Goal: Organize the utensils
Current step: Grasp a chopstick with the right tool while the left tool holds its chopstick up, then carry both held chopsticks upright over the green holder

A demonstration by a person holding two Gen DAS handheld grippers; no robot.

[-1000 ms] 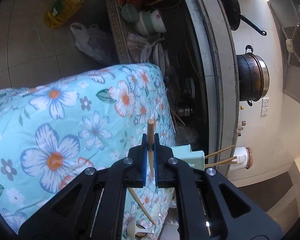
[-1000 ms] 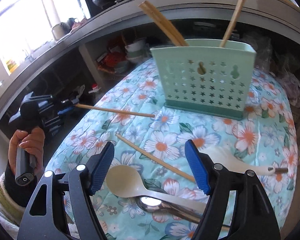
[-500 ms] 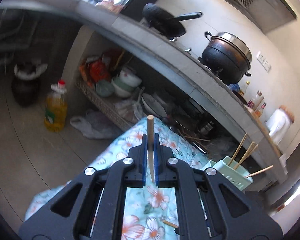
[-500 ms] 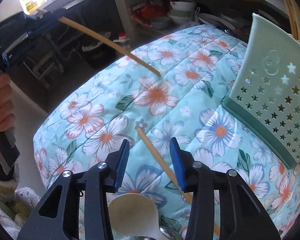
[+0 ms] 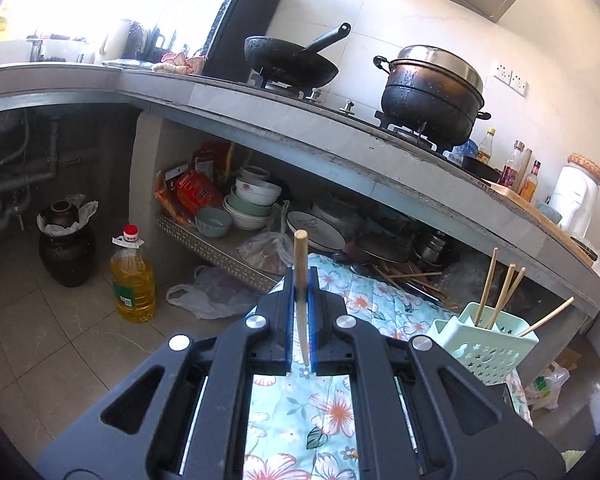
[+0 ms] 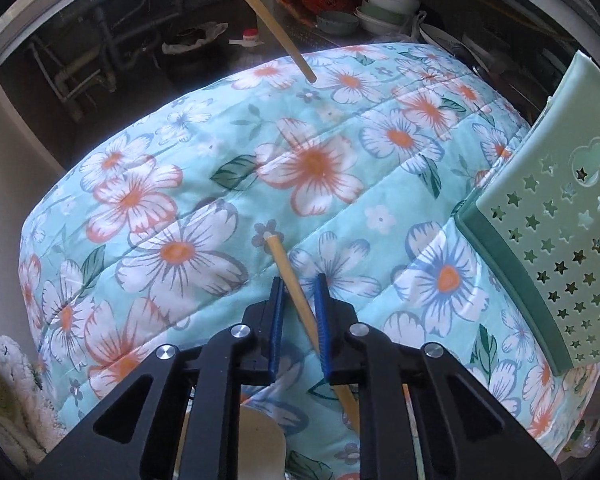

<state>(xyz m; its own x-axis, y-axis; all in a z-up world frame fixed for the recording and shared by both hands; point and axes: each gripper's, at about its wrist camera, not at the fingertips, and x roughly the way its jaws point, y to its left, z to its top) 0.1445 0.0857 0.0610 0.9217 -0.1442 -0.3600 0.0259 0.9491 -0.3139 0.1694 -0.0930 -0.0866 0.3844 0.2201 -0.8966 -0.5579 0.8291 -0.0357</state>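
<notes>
Chopsticks: four stand in the holder at four o'clock; left gripper clamps one; right gripper closing around another, apparently not yet pinched.

daylight, strong; source: window at upper left of left wrist view, blown out to white glare. recess under bench dim, shadowed. fisheye bending with black vignette at corners in both views. focus sharp; quilt evenly lit.
</notes>
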